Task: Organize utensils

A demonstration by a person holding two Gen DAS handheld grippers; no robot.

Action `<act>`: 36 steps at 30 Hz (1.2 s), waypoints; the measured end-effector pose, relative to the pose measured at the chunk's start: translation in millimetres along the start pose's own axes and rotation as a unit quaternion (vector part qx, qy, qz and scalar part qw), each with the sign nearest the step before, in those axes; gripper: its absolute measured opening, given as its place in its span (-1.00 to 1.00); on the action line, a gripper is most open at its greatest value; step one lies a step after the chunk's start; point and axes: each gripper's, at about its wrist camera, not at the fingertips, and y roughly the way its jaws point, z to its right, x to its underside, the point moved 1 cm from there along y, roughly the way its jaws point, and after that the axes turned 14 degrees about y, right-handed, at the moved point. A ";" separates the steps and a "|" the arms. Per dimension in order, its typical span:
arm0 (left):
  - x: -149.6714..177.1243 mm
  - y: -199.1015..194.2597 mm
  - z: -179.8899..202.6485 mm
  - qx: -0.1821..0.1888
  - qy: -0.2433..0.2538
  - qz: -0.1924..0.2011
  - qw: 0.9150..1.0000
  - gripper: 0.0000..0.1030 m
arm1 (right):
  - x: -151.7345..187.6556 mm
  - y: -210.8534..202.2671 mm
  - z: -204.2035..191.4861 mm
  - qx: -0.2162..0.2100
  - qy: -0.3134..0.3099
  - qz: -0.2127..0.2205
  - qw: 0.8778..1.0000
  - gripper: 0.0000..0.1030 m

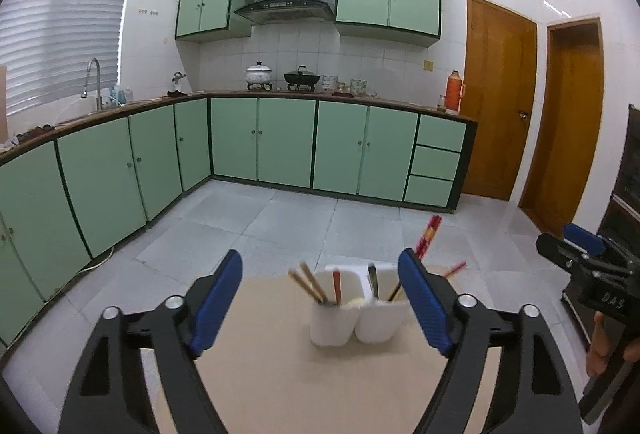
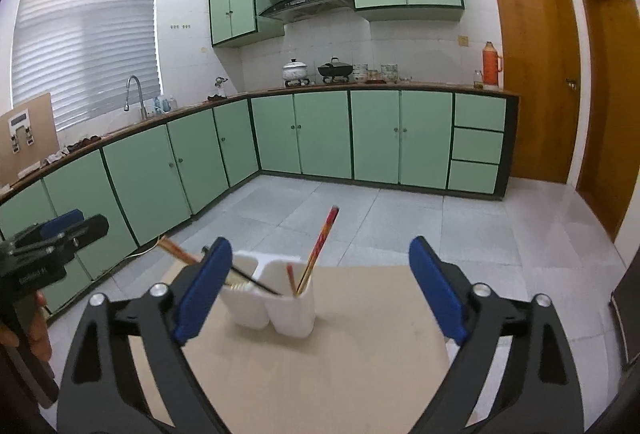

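Both tongs wide open, empty, facing a white utensil holder w/ two compartments.

L tongs [image 1: 320,298] and R tongs [image 2: 320,288] grip nothing. Holder [image 1: 352,322] stands on the beige tabletop [image 1: 280,374], just ahead; chopsticks [image 1: 310,284] and red chopsticks [image 2: 322,238] already stand inside. Looks like sorting is near done; next: check for stray utensils.
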 end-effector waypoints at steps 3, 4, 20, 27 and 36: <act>8.6 -11.6 8.9 0.002 0.006 -0.008 1.000 0.62 | 9.3 -12.4 -0.2 -0.005 0.006 -0.009 1.000 0.79; 11.0 -15.7 10.7 0.004 0.008 -0.009 1.000 0.63 | 11.8 -16.0 -0.7 -0.006 0.006 -0.012 1.000 0.83; 17.5 -69.2 23.8 -0.003 0.025 0.018 1.000 0.82 | 17.5 -53.8 -30.5 -0.030 -0.029 -0.003 0.999 0.89; 14.8 -76.4 23.5 -0.004 0.026 0.026 0.999 0.82 | 17.2 -56.0 -34.9 -0.031 -0.035 0.000 0.999 0.89; 14.2 -74.9 20.7 -0.006 0.019 0.029 0.999 0.82 | 16.2 -55.7 -40.4 -0.037 -0.047 0.000 0.998 0.89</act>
